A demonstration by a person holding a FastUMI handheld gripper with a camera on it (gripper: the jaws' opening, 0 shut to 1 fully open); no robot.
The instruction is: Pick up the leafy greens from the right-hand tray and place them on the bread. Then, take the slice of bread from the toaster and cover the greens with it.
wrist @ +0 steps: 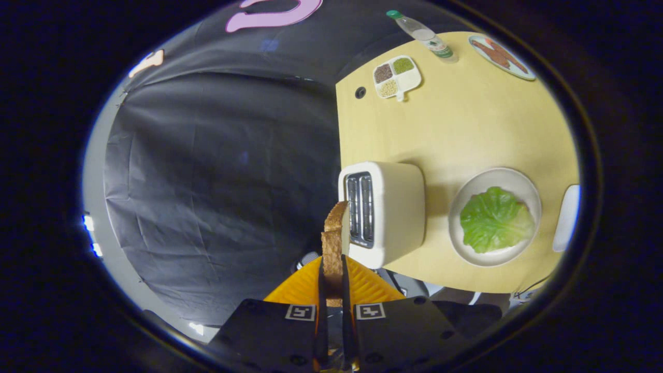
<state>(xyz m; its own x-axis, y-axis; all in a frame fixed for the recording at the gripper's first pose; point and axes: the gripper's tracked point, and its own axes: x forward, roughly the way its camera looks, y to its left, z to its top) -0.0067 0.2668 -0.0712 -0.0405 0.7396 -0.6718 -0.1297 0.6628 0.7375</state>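
Gripper [333, 290] fingers are clamped narrow on a slice of bread [333, 243], held edge-on, clear of the worktop [466, 129]. Beside it the toaster [386, 210] stands at the worktop's near edge, slots empty. Along that edge the plate [494, 215] carries the leafy greens [494, 220], seemingly already laid over bread. Covering is in hand; next the slice must be turned flat and lowered onto the greens.

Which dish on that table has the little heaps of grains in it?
Start at the white toaster on the wooden table, then look to the table's far end. Beside the plastic bottle lies a white divided dish, the one dish with separate compartments of grains.
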